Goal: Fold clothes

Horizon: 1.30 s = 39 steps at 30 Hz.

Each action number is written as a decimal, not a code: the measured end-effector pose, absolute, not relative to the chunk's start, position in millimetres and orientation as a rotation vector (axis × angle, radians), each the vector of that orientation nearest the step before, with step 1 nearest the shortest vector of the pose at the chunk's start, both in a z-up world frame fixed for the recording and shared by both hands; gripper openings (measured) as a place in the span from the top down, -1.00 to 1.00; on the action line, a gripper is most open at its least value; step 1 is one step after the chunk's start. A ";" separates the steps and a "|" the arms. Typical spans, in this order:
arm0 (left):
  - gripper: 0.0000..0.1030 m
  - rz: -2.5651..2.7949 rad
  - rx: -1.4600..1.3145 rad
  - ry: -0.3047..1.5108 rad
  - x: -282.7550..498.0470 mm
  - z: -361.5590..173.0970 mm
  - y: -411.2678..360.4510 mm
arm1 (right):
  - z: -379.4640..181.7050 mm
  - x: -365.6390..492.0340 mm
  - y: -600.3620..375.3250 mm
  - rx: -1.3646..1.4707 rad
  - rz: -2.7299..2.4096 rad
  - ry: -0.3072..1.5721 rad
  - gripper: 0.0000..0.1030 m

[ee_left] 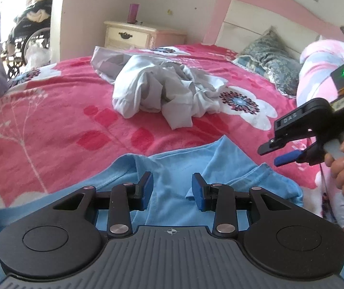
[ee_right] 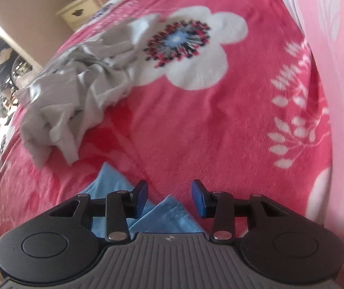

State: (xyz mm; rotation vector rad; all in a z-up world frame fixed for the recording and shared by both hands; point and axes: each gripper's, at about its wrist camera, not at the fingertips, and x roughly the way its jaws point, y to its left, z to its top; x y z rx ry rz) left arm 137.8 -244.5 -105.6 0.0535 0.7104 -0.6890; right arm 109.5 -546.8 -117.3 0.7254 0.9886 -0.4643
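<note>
The blue shirt (ee_left: 172, 175) lies spread on the pink floral blanket (ee_left: 63, 120), just in front of the crumpled grey garment (ee_left: 162, 91). The left gripper (ee_left: 172, 187) hovers over the shirt with jaws parted and empty. The right gripper (ee_right: 169, 197) is also parted, holding nothing, above the shirt's edge (ee_right: 167, 214). Step in hand appears to be regrasping; the next move calls for closing on that edge.

Bed w/ pink floral blanket (ee_left: 51, 120), pink headboard (ee_left: 256, 2), cream nightstand (ee_left: 128, 35), daylight left.

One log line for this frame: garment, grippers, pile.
blue shirt flat on bed | left gripper open | right gripper open, empty | grey pile untouched
</note>
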 end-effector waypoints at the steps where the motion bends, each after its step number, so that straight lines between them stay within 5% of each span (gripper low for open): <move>1: 0.33 -0.687 0.062 0.716 138.7 -109.3 -248.3 | -121.9 110.1 -549.0 0.738 -0.465 0.994 0.17; 4: 0.35 -0.682 0.087 0.742 141.3 -121.3 -256.6 | -126.1 112.5 -544.5 0.699 -0.421 1.013 0.22; 6: 0.35 -0.686 0.074 0.764 142.1 -128.3 -256.4 | -122.6 112.9 -538.4 0.625 -0.387 1.023 0.75; 9: 0.35 -0.686 0.078 0.769 141.5 -135.5 -255.9 | -113.8 106.5 -534.5 0.589 -0.362 1.002 0.89; 23: 0.38 -0.670 0.019 0.745 140.1 -132.0 -239.0 | -27.6 17.0 -453.4 0.325 -0.155 0.762 0.90; 36: 0.38 -0.664 -0.071 0.715 130.0 -105.8 -209.4 | -90.5 -58.2 -423.9 0.451 -0.188 0.888 0.81; 39: 0.37 -0.686 -0.050 0.699 128.3 -100.6 -212.7 | -82.5 -73.7 -436.0 0.543 -0.249 0.809 0.45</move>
